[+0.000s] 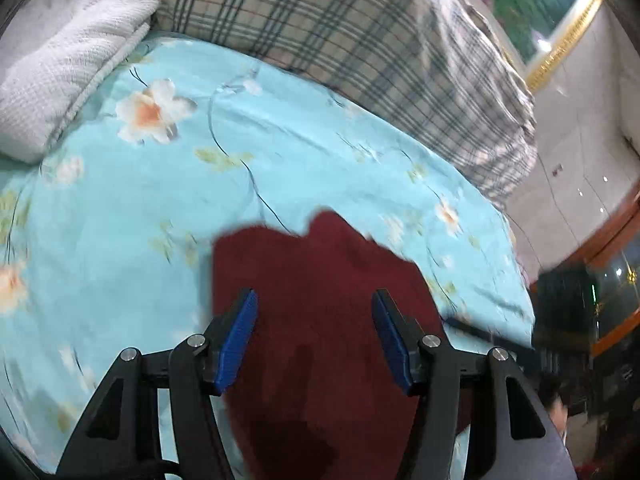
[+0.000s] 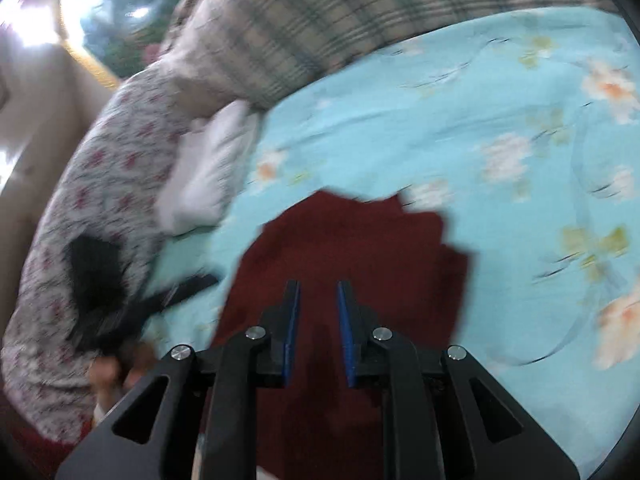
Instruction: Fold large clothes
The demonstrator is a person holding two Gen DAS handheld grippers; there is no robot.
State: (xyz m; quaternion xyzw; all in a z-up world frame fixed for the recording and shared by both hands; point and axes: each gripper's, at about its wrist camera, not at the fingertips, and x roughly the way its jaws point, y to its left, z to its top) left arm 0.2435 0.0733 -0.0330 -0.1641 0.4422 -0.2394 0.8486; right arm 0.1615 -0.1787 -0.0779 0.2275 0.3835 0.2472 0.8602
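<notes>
Maroon garment (image 1: pixel 320 320) sits on the floral bedsheet (image 1: pixel 160 200), near edge. Left hand-held gripper (image 1: pixel 315 300) is spread apart above it; right hand-held gripper (image 2: pixel 318 292) has a narrow gap, nothing pinched.

I can read no text, label, brand, number or sign in either view. Both pictures are blurred. At the right edge of the left wrist view, a dark cabinet (image 1: pixel 568 300) carries a small green glow, but I cannot make any character out of it. The framed picture (image 1: pixel 532 8) at the upper right of that view shows only greenery inside a gold border, with no lettering I can tell.
</notes>
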